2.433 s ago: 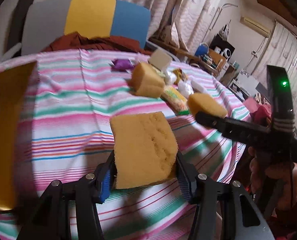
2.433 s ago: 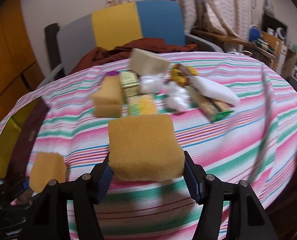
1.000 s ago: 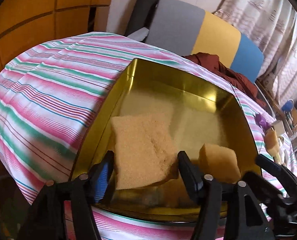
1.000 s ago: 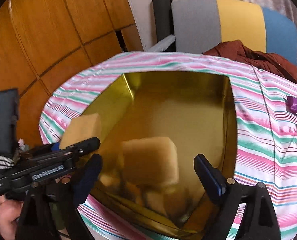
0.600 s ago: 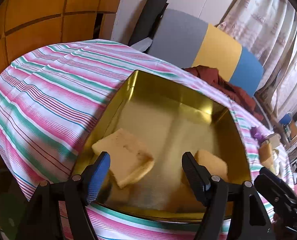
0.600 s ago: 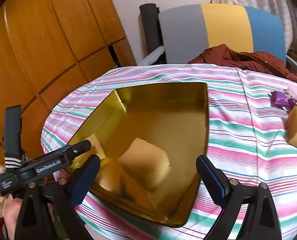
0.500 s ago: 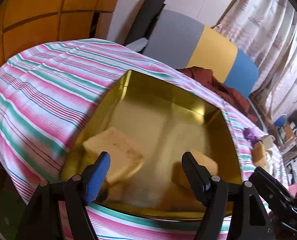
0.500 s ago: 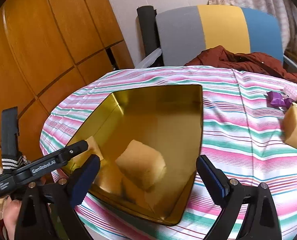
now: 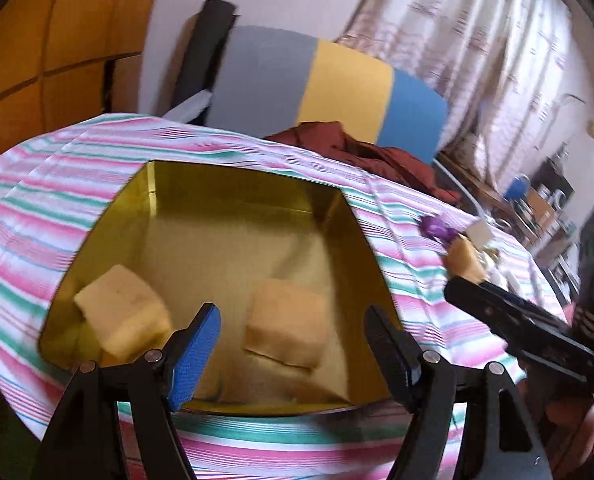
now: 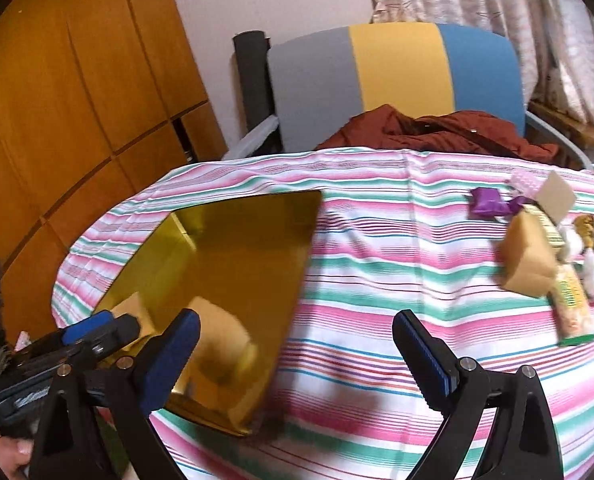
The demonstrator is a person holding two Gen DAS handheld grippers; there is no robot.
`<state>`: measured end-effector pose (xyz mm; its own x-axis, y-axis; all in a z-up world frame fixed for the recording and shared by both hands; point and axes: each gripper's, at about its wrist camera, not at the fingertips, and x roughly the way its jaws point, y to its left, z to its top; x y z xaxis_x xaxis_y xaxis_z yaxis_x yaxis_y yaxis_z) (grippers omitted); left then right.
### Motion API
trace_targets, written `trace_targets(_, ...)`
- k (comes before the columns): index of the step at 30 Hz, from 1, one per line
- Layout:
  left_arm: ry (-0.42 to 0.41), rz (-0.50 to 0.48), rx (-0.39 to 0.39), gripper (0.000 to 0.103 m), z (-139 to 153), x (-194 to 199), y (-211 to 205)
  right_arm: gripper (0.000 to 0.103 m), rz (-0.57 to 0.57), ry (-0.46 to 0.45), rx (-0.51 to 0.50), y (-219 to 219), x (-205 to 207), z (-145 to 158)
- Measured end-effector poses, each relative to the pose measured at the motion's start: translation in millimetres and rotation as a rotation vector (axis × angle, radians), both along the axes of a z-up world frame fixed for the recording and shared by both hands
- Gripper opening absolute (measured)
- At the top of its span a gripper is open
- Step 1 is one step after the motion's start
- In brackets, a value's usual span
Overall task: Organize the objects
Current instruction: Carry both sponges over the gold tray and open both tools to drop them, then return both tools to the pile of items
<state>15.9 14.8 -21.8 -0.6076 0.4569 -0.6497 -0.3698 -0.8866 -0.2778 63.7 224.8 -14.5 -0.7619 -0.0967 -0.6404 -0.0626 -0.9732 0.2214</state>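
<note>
Two sponges in gold tin, both grippers empty.
Left gripper [image 9: 291, 350] and right gripper [image 10: 297, 356] spread wide; sponges [image 9: 285, 330] [image 9: 123, 316] inside tin [image 9: 237, 176]; third sponge [image 10: 529, 260] left on striped tablecloth [image 10: 377, 240], likely next.

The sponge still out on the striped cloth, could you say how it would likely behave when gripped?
The sponge looks porous and blocky, so it probably squashes and weighs little. Its flat faces suggest it won't roll.

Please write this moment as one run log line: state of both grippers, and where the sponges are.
left gripper: open, empty | right gripper: open, empty | two yellow foam sponges: inside gold metal tin | third yellow sponge: on striped tablecloth
</note>
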Motion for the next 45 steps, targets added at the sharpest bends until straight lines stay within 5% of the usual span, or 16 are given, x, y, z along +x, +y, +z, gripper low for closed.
trace_targets(18, 0.003, -0.176, 0.049, 0.075, 13.0, 32.2, 66.0, 0.097, -0.406, -0.093, 0.17, 183.4, 36.4, -31.8)
trace_targets(22, -0.003, -0.203, 0.045, 0.075, 13.8, 35.2, 81.9, 0.092, -0.423, -0.121, 0.177, 215.6, 29.4, -43.7)
trace_targets(32, -0.021, -0.282, -0.007, 0.075, 6.3, 40.4, 126.3, 0.077, -0.381, -0.167, 0.132, 240.6, 3.9, -74.2)
trace_targets(39, -0.029, -0.343, -0.037, 0.075, 2.8, 30.1, 174.5, 0.048, -0.424, -0.135, 0.151, 239.9, 12.4, -81.9)
trace_targets(45, -0.073, -0.404, -0.072, 0.076, -12.5, 16.1, 229.8, 0.047, -0.503, -0.104, 0.163, 241.1, 29.8, -82.6)
